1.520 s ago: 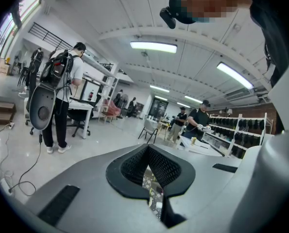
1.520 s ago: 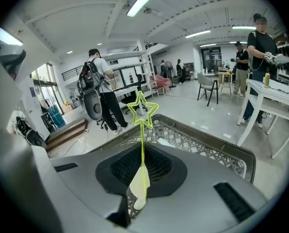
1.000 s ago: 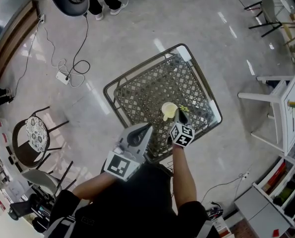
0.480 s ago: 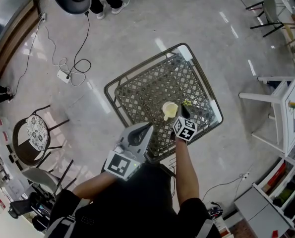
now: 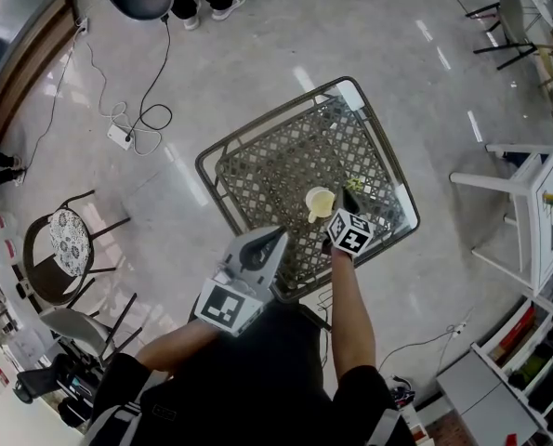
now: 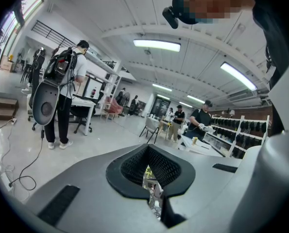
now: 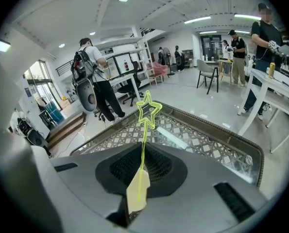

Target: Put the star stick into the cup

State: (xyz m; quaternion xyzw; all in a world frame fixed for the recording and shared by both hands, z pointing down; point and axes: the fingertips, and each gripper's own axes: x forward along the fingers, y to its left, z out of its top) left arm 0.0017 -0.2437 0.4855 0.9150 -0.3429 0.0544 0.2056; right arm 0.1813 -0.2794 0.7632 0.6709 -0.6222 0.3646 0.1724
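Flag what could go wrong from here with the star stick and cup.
The right tool pinches the thin yellow-green star stick only at its flat end, so it could pivot and miss. The small pale yellow cup stands unheld on the metal lattice table, the left tool away from it; a nudge might tip it.

Quick tally: star stick [image 7: 148, 111], one. Cup [image 5: 319, 202], one. Lattice table [image 5: 257, 170], one. Grippers, two: left gripper [image 5: 265, 242], right gripper [image 5: 344, 214]. Marker cubes [image 5: 228, 309], two, one riding each gripper. Power strip [image 5: 120, 137], one.
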